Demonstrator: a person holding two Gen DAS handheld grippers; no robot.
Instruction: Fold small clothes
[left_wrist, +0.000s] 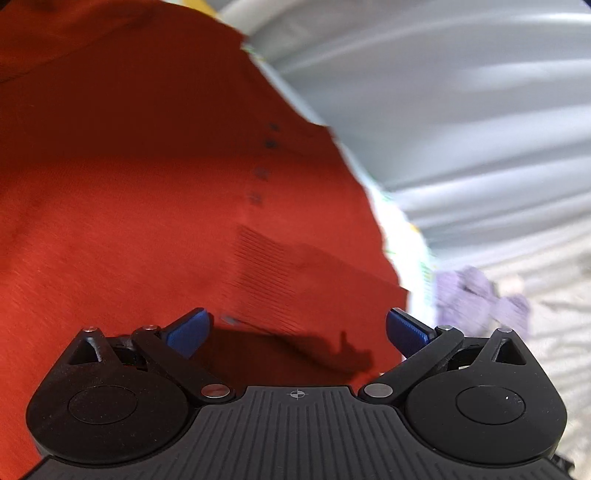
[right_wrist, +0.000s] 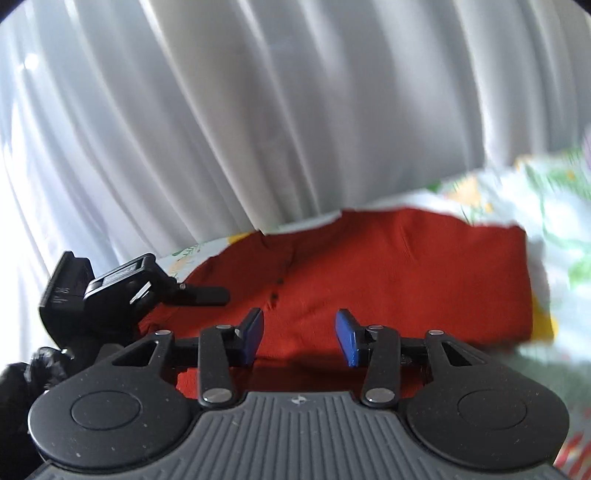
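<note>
White curtain (right_wrist: 258, 110) behind; one red shirt (right_wrist: 388, 277); left gripper (left_wrist: 299, 332), right gripper (right_wrist: 299, 338) fingers spread.

Backdrop is a pale grey-white pleated curtain (right_wrist: 258, 110), hanging in long vertical folds and brightest at its left edge, where daylight blows out. Directly below the curtain's hem lies a white sheet with a green and yellow floral print (right_wrist: 554, 221), creased and motion-blurred. On that sheet, right of the curtain in the left wrist view, sits a crumpled lilac cloth (left_wrist: 476, 299).
</note>
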